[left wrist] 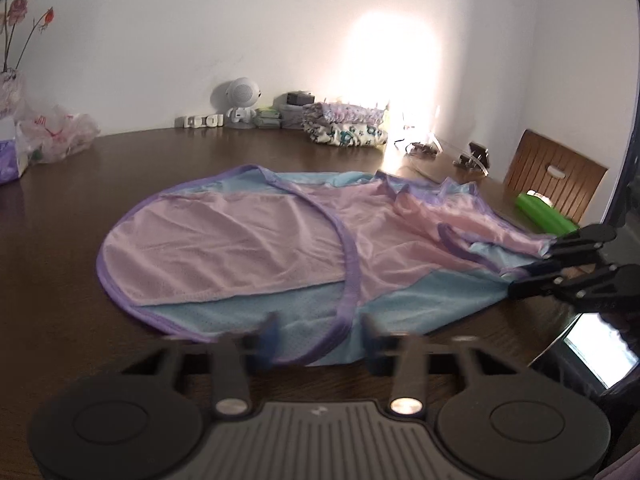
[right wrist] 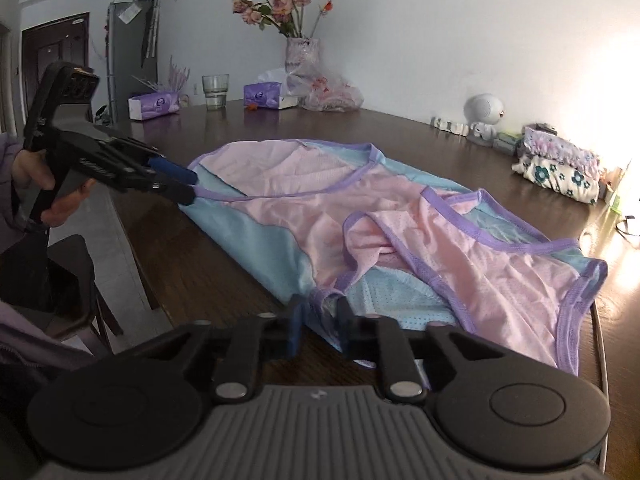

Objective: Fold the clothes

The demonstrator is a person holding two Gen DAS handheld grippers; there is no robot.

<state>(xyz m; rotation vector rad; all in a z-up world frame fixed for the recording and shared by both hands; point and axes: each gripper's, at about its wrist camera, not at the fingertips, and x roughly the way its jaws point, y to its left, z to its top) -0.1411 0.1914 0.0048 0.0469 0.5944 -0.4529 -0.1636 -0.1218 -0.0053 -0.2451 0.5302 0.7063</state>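
Observation:
A pink and light-blue mesh garment [left wrist: 248, 240] [right wrist: 400, 216] with purple trim lies spread on the dark wooden table [left wrist: 80, 280] [right wrist: 192, 264]. At its near hem, my left gripper [left wrist: 322, 338] [right wrist: 190, 188] is open, blue-tipped fingers [left wrist: 272, 336] either side of the fabric edge. My right gripper [right wrist: 320, 320] [left wrist: 534, 268] sits at the garment's corner near the table edge. Its fingers [right wrist: 296, 320] stand apart, with the purple-trimmed corner lying loosely between them. A hand [right wrist: 60, 208] holds the left gripper's handle.
Folded floral clothes [left wrist: 344, 124] [right wrist: 560, 168] are stacked by the wall beside a white robot toy [left wrist: 240, 104] [right wrist: 484, 116]. A flower vase [right wrist: 302, 56], tissue packs [right wrist: 264, 96], a glass [right wrist: 216, 90] and a plastic bag [left wrist: 56, 132] stand at the far end. A green object [left wrist: 544, 212] rests beside a wooden chair [left wrist: 556, 176].

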